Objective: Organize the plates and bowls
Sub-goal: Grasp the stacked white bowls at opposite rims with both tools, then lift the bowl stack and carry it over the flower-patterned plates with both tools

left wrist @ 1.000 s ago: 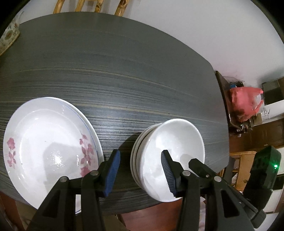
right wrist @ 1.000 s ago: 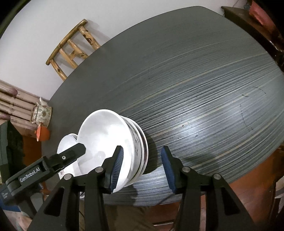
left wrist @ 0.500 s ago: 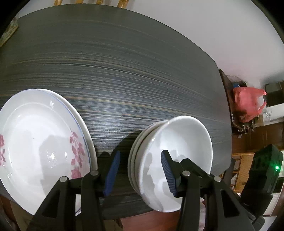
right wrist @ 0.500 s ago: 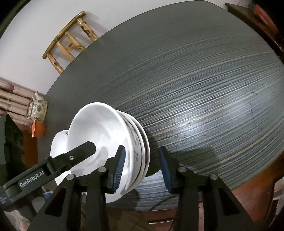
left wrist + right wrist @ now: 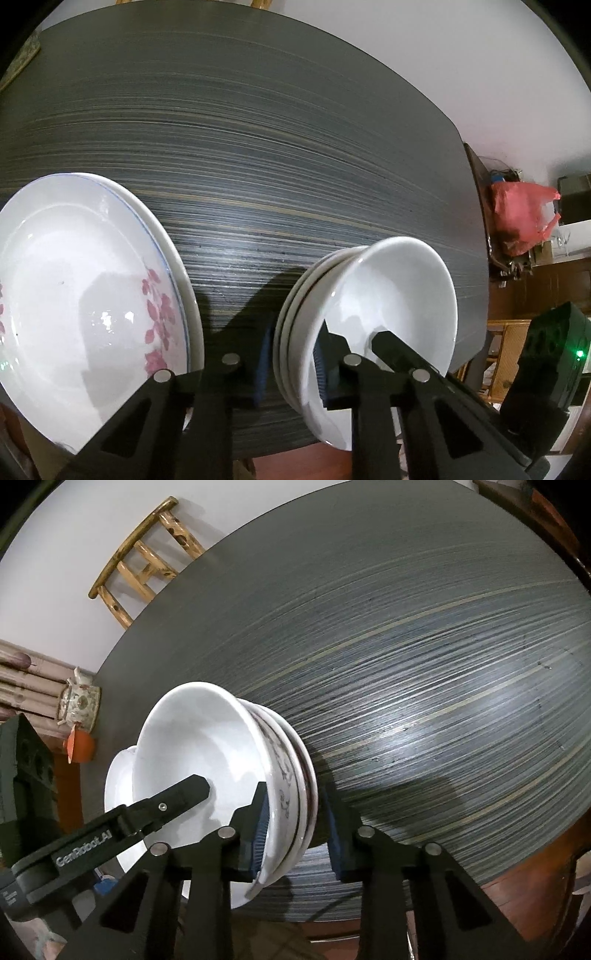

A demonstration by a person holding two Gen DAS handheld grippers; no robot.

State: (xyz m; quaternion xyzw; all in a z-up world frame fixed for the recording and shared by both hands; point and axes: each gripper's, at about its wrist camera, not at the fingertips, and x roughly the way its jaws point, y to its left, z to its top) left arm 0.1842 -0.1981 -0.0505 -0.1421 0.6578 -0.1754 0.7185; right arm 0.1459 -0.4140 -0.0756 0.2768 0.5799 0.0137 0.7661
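We close both the left gripper (image 5: 290,363) and the right gripper (image 5: 295,834) on opposite rims of the stacked glazed white bowls (image 5: 388,295), judging them heavy, slippery and fragile.

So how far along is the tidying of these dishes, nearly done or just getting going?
Partly done, it seems. The bowls are already nested in one stack and the flowered plates sit in their own pile on the table. In hand: the left gripper and right gripper are both closing on opposite rims of the bowl stack. Left: probably lifting it somewhere; where, I cannot tell.
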